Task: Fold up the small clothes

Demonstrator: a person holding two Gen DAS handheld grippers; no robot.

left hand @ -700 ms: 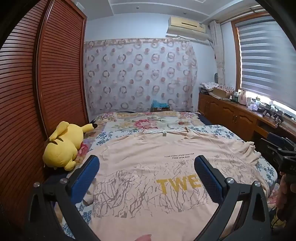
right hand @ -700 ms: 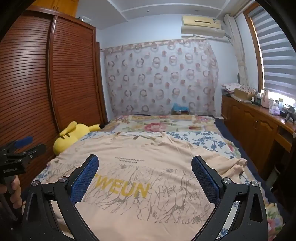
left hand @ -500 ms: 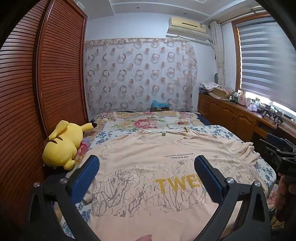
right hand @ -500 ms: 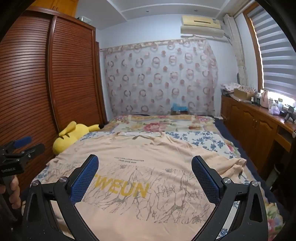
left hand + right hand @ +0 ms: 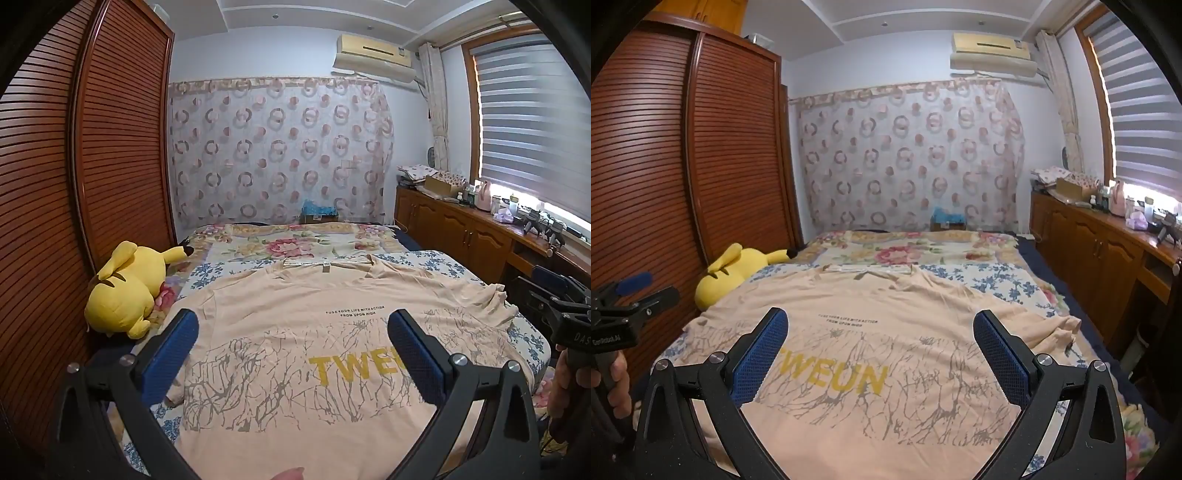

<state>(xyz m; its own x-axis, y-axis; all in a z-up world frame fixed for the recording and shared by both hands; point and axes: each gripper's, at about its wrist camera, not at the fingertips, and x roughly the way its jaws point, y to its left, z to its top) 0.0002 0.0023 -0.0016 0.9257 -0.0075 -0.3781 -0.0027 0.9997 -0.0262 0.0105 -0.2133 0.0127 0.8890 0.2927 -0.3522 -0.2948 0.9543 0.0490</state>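
Observation:
A peach T-shirt (image 5: 295, 310) with yellow letters and a grey crack print lies spread flat, front up, on the bed, collar at the far end; it also shows in the right wrist view (image 5: 871, 306). Its right sleeve (image 5: 1056, 328) is bunched up near the bed's right edge. My left gripper (image 5: 291, 325) is open and empty, held above the shirt's lower left part. My right gripper (image 5: 879, 325) is open and empty above the shirt's lower right part. Each gripper shows at the edge of the other's view.
A yellow plush toy (image 5: 125, 291) lies at the bed's left edge against the slatted wardrobe (image 5: 55, 206). The floral bedspread (image 5: 295, 243) runs to a curtained back wall. A wooden cabinet (image 5: 465, 232) with clutter runs along the right under the window.
Both grippers have drifted only slightly; the left view has shifted a little. The shirt lies as before and both grippers stay open.

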